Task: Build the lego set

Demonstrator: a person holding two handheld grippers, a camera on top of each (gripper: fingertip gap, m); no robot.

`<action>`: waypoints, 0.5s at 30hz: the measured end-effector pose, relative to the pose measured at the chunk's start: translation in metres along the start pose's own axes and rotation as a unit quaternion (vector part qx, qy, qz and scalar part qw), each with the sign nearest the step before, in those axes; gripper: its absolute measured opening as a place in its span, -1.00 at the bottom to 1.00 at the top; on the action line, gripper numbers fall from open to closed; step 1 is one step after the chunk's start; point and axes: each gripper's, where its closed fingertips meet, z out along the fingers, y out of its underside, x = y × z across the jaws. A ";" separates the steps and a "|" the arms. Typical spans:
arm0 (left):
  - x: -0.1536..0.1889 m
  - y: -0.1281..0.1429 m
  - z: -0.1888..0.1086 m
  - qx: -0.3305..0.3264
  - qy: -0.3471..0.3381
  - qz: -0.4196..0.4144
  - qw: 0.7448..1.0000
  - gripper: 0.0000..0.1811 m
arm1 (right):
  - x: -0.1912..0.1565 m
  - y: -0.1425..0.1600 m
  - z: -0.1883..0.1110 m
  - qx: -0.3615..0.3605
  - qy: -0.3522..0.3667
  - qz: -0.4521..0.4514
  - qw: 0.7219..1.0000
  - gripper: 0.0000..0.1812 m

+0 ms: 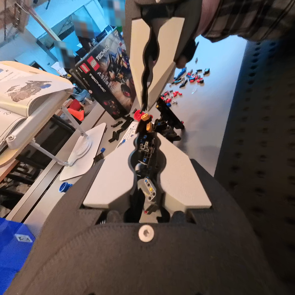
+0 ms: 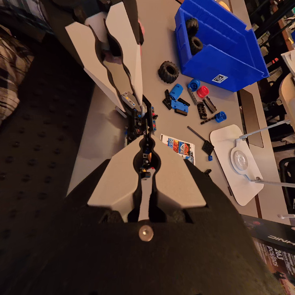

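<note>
Now both tools (image 1: 147, 138) (image 2: 146, 135) clamp the chassis (image 2: 140, 122).

The box (image 1: 110, 83) on the worktop (image 1: 204, 121) carries printed logos, words and numbers. The sticker sheet (image 2: 179, 147) has coloured lettering. The blue bin (image 2: 223, 63) bears a black-and-white square code label (image 2: 219, 78). The open booklet (image 1: 27, 89) shows small step numbers.

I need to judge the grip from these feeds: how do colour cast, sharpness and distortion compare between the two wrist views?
Left wrist view: cool bluish daylight, background and edges smeared, straight table edges bowed by the wide lens. Right wrist view: warm, dim orange cast, left side nearly black, loose parts sharp, blue bin vivid.
</note>
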 end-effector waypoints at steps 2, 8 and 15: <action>0.000 0.004 0.001 -0.011 0.000 -0.001 1.000 -0.83 | 0.005 0.005 0.004 -0.017 -0.004 -0.005 1.000 -1.00; 0.000 0.013 0.007 -0.041 -0.001 -0.005 0.999 -0.81 | 0.008 0.015 0.019 -0.056 -0.042 -0.021 0.997 -1.00; 0.008 0.027 0.021 -0.101 0.020 0.007 0.995 -0.79 | 0.006 0.015 0.024 -0.076 -0.090 -0.037 0.992 -1.00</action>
